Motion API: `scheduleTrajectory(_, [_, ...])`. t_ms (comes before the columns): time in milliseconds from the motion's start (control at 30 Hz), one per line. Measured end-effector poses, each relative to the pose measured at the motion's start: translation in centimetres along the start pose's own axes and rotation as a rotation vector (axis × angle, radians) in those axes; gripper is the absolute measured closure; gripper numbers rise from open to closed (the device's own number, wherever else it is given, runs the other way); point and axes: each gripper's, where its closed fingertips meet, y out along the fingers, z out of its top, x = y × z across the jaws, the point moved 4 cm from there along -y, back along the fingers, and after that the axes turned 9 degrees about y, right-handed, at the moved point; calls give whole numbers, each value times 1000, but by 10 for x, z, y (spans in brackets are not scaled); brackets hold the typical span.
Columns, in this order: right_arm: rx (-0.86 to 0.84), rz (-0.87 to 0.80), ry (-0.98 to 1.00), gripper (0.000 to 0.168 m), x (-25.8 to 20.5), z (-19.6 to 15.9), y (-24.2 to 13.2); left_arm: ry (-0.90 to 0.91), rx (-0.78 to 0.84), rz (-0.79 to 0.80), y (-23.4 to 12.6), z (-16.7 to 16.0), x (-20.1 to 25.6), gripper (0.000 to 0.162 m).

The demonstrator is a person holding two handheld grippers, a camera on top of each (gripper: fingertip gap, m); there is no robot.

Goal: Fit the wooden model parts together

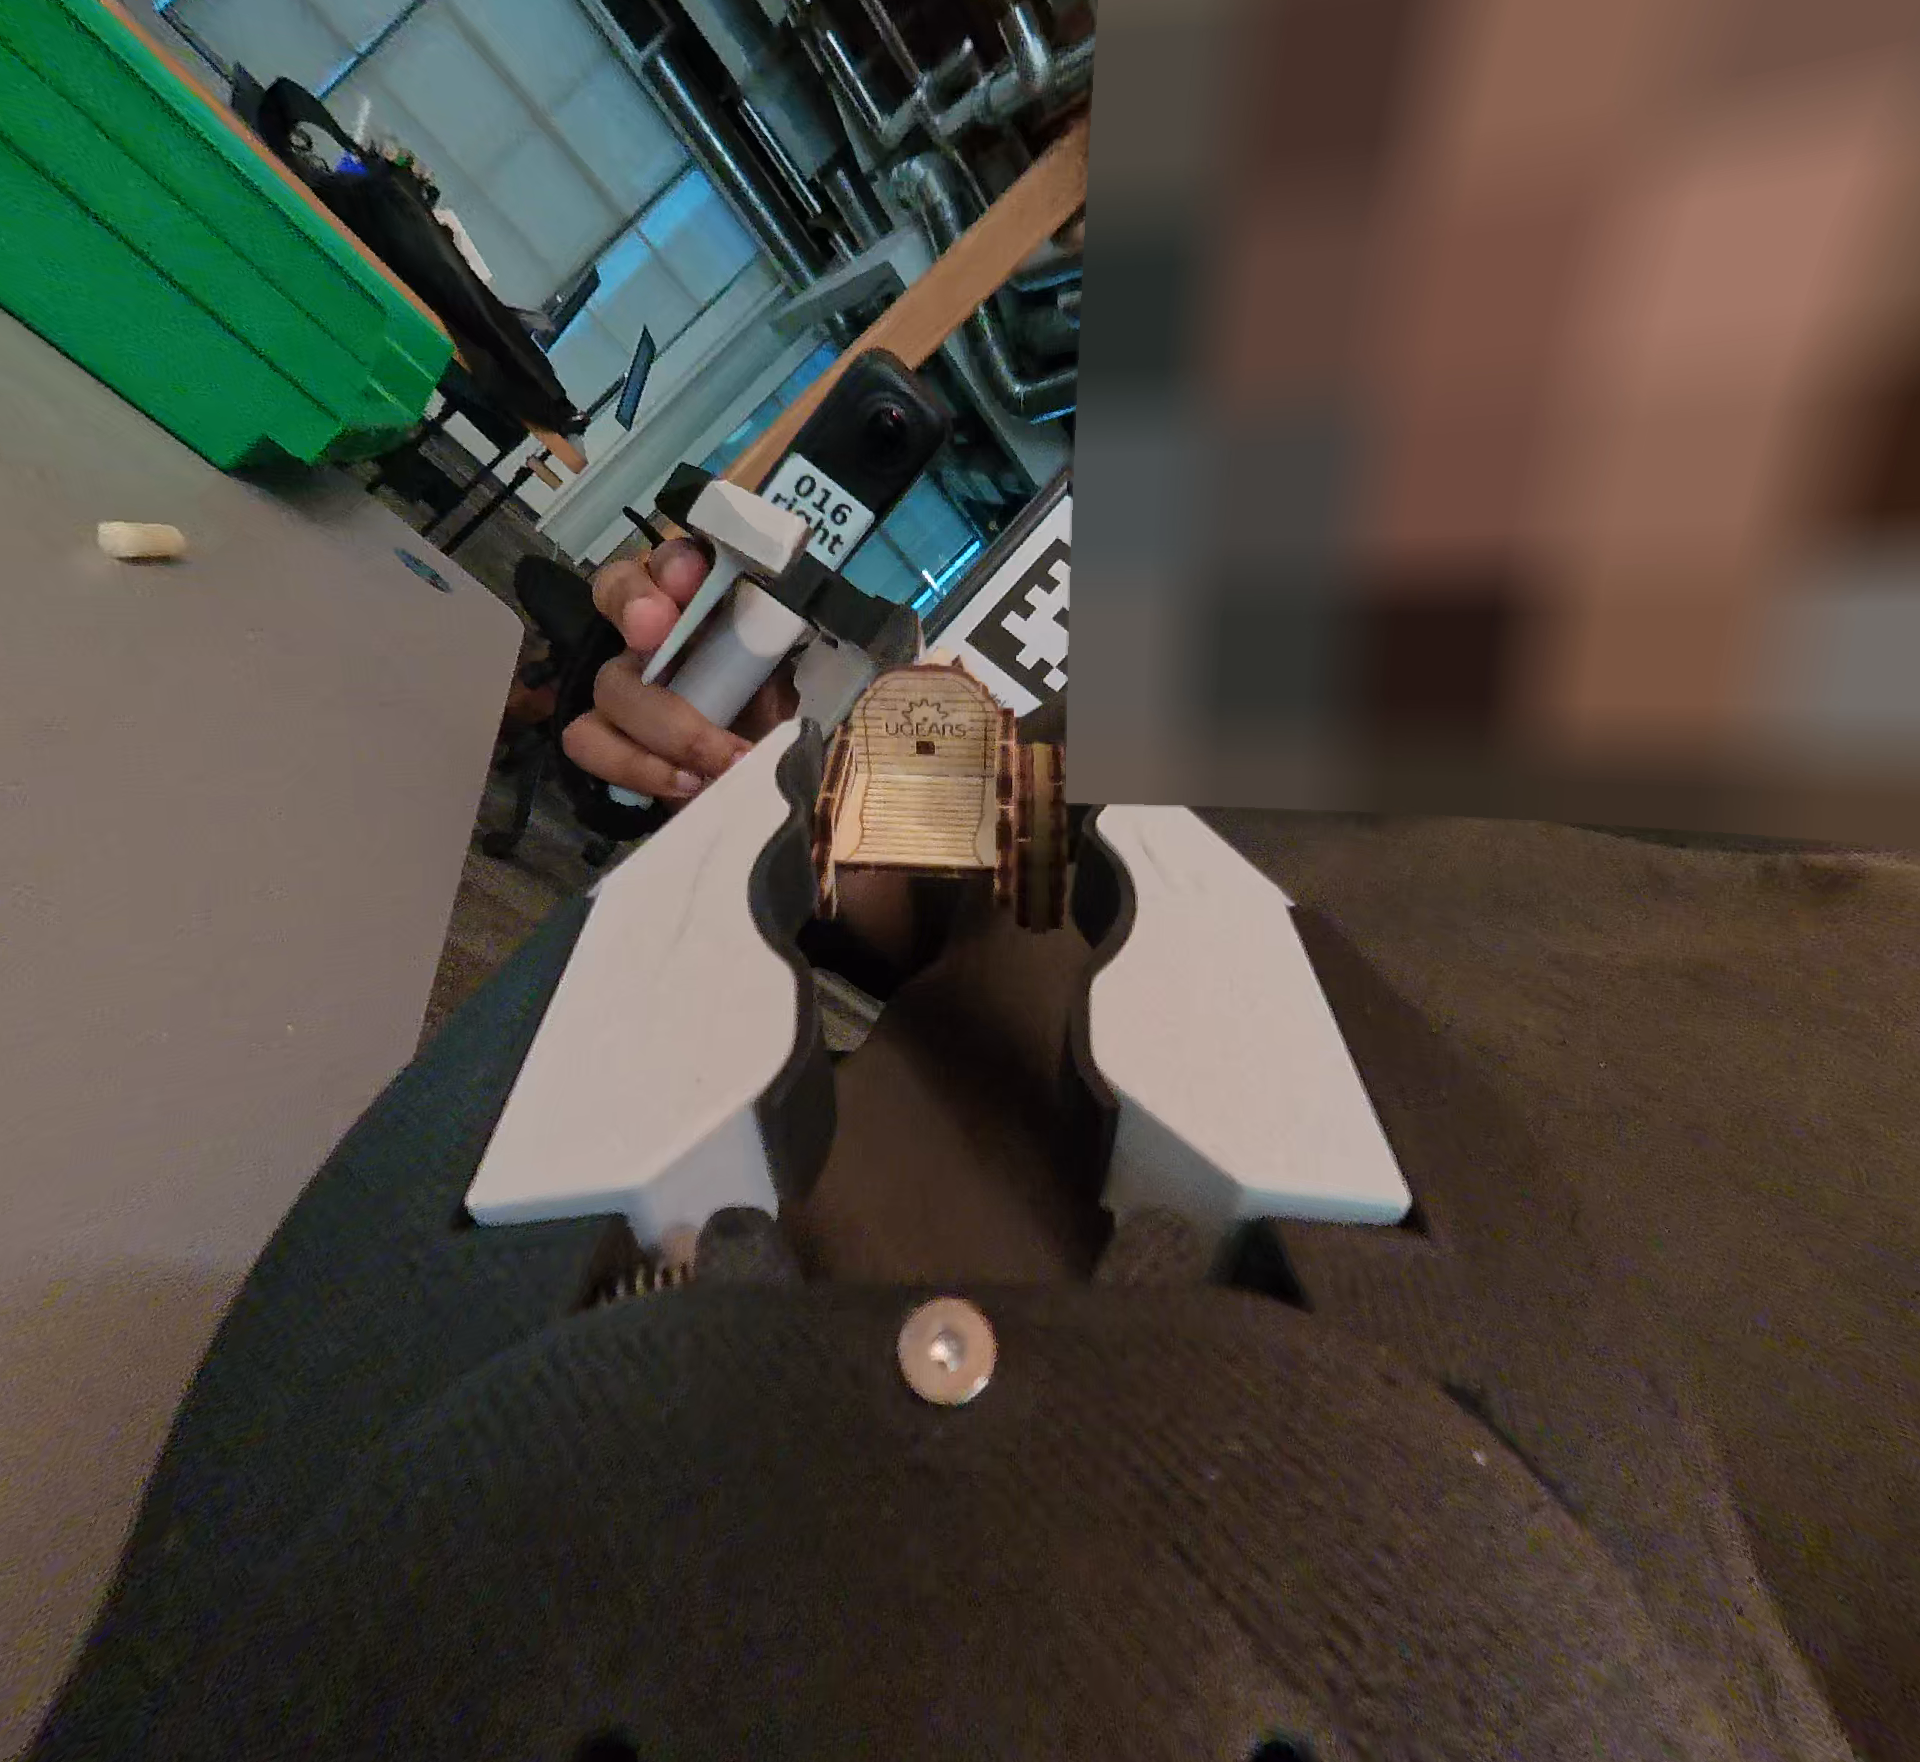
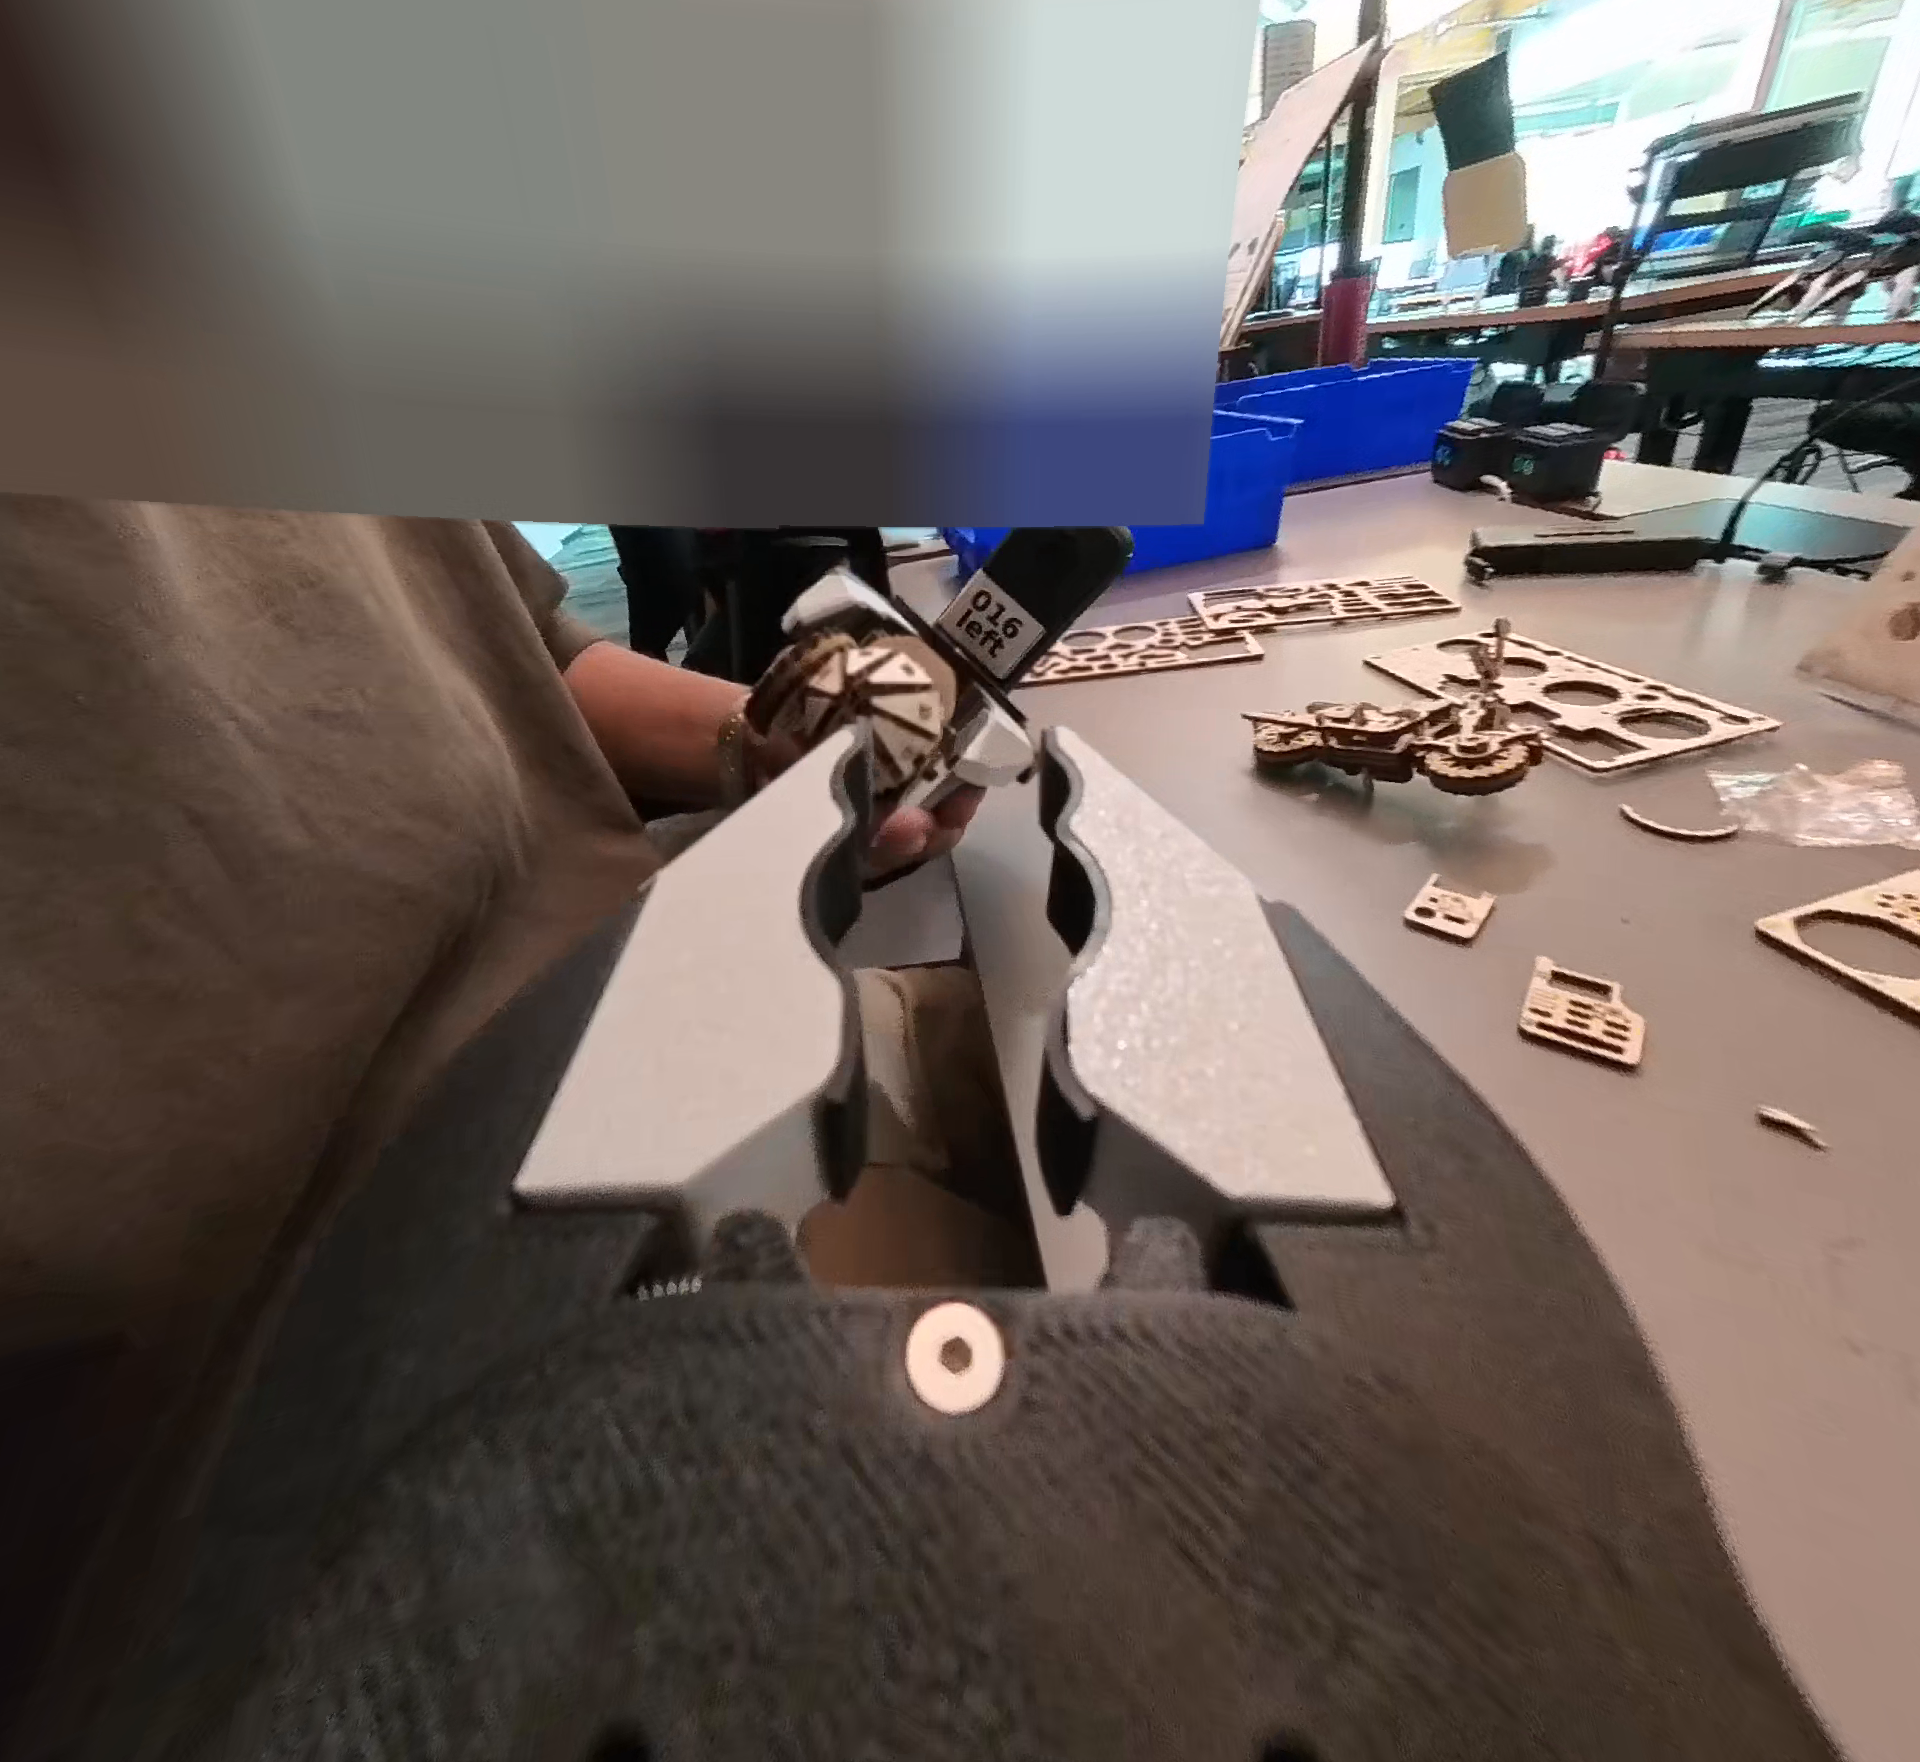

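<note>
Up front, left tool [image 1: 935, 813] grips wooden sidecar [image 1: 920, 798] at its fingertips.

Left gripper [image 1: 935, 808] mid-frame, jaws closed on something small at the tips. Right gripper [image 2: 951, 767] tilted toward upper centre, jaws parted with nothing between. Bare hand [image 1: 649, 673] wrapped round the right handle, left hand [image 2: 914, 829] barely peeking out.

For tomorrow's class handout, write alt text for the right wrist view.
The right hand-held gripper, fingers apart and empty, points at a wooden sidecar piece held up by the left hand-held gripper. To the right, a grey table holds a wooden motorcycle model, punched-out sheets and loose parts.
</note>
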Motion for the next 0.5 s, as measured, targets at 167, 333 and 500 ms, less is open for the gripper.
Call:
scheduleTrajectory(167, [-48, 44, 5, 139, -8, -5, 3, -25, -21, -5, 4, -5, -2, 119])
scheduleTrajectory(333, [-66, 61, 35, 139, -9, -7, 5, -22, -49, -4, 4, -8, -2, 119])
scheduleTrajectory(500, [-98, 97, 125, 138, -7, -12, 6, -9, -85, -4, 2, -10, -1, 119])
